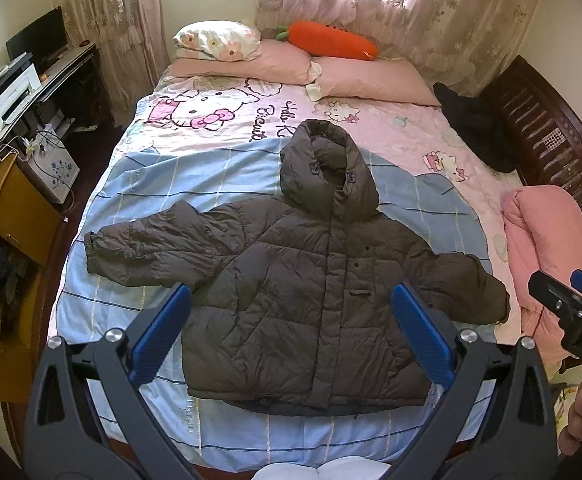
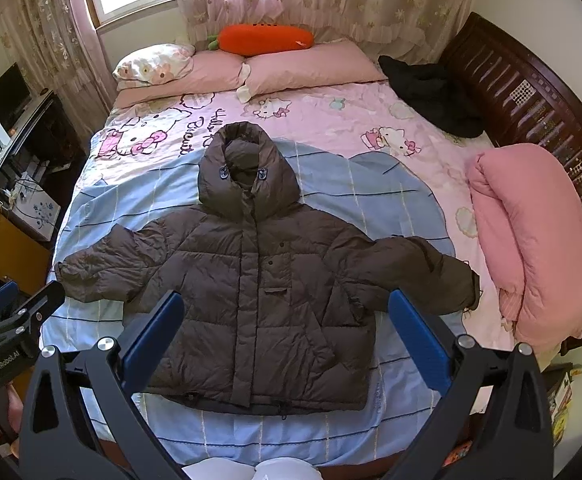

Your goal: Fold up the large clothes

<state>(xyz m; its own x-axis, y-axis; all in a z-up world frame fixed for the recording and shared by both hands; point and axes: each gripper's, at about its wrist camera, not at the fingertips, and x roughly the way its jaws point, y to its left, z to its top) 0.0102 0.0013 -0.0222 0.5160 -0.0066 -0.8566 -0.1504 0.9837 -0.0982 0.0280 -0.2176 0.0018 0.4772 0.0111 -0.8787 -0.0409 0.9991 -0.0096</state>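
Lying flat and face up on the bed (image 1: 139, 184), the brown hooded puffer jacket (image 1: 311, 280) has both sleeves spread sideways and its hood pointing toward the pillows (image 1: 251, 66).

At far left, a desk with a printer (image 1: 7, 96) and monitor stands beside the bed, with a yellow cabinet (image 1: 15, 204) nearer. The jacket's left cuff (image 2: 65, 270) stops short of the mattress edge, with striped blue sheet showing around it. The left gripper (image 1: 291, 336) hovers above the foot of the bed with its jaws spread wide, holding nothing; its blue pads (image 1: 163, 332) frame the jacket's lower body. The hem (image 2: 267, 404) lies near the foot edge, a band of blue sheet below it. The right gripper (image 2: 287, 340) is likewise wide open and empty, hovering above the hem. Farther right, the right cuff (image 2: 471, 292) ends just beside a rolled pink quilt (image 2: 539, 248), with little free sheet between. Behind that lie a black garment (image 2: 435, 96) and the dark wooden headboard (image 2: 531, 96). A plush carrot (image 2: 265, 40) rests under the curtained window.
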